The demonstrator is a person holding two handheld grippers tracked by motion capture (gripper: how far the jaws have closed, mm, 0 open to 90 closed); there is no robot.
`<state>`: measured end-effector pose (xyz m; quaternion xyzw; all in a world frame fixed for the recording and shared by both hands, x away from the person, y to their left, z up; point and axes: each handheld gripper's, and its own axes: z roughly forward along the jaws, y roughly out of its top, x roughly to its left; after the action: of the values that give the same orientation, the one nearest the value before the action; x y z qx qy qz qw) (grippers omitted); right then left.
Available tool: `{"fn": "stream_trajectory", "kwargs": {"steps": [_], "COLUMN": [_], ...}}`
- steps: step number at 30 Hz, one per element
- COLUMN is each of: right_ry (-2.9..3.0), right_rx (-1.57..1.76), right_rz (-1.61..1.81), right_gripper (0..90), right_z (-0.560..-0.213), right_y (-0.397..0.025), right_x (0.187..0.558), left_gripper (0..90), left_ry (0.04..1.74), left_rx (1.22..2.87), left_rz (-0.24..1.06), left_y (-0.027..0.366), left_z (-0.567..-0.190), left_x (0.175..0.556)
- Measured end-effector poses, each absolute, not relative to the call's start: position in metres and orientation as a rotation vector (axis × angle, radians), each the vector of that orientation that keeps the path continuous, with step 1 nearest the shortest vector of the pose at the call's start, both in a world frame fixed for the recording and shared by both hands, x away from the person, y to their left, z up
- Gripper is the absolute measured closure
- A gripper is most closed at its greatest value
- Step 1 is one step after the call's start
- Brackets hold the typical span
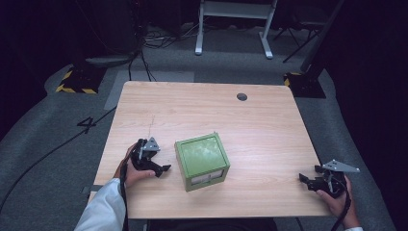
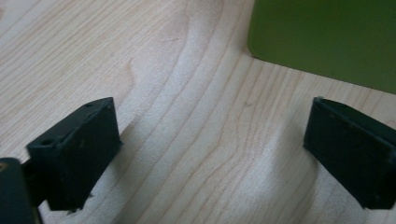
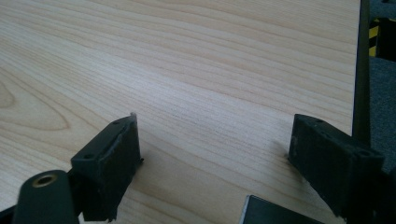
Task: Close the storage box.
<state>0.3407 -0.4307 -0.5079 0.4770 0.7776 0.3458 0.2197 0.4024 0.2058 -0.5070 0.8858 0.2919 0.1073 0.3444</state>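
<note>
A green box [image 1: 202,160] with a closed lid stands near the middle of the wooden table [image 1: 207,110], toward the front. My left gripper [image 1: 161,168] rests on the table just left of the box, held by a hand in a white sleeve. In the left gripper view its jaws stand wide apart over bare wood, and a corner of the green box [image 2: 327,37] lies just ahead of the left gripper [image 2: 210,149]. My right gripper [image 1: 310,179] sits near the table's front right corner, far from the box. The right gripper [image 3: 212,154] is open over bare wood.
A round cable hole [image 1: 242,96] sits near the table's far edge. Beyond the table are a white desk frame [image 1: 235,24], black stands with yellow-striped bases [image 1: 79,79] and cables on the grey floor. The table's right edge [image 3: 360,70] runs close beside my right gripper.
</note>
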Motion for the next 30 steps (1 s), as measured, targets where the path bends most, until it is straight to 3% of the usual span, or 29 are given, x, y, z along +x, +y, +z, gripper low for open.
{"fn": "stream_trajectory", "kwargs": {"steps": [4,8,30], "right_ry": [2.151,2.151,2.146], "right_rx": [1.320,1.319,1.322], "right_rz": [0.957,0.957,0.953], "right_gripper": [16.6,16.6,16.4], "right_z": [-0.508,-0.508,-0.508], "right_y": [-0.431,-0.431,-0.430], "right_x": [0.341,0.341,0.341], "left_gripper": [10.8,23.4,24.7], "left_ry": [0.771,0.784,0.678], "left_rx": [2.276,2.280,2.062], "left_rz": [0.293,0.305,0.421], "left_y": [0.210,0.214,0.219], "left_z": [-0.506,-0.500,-0.416], "left_x": [0.402,0.404,0.439]}}
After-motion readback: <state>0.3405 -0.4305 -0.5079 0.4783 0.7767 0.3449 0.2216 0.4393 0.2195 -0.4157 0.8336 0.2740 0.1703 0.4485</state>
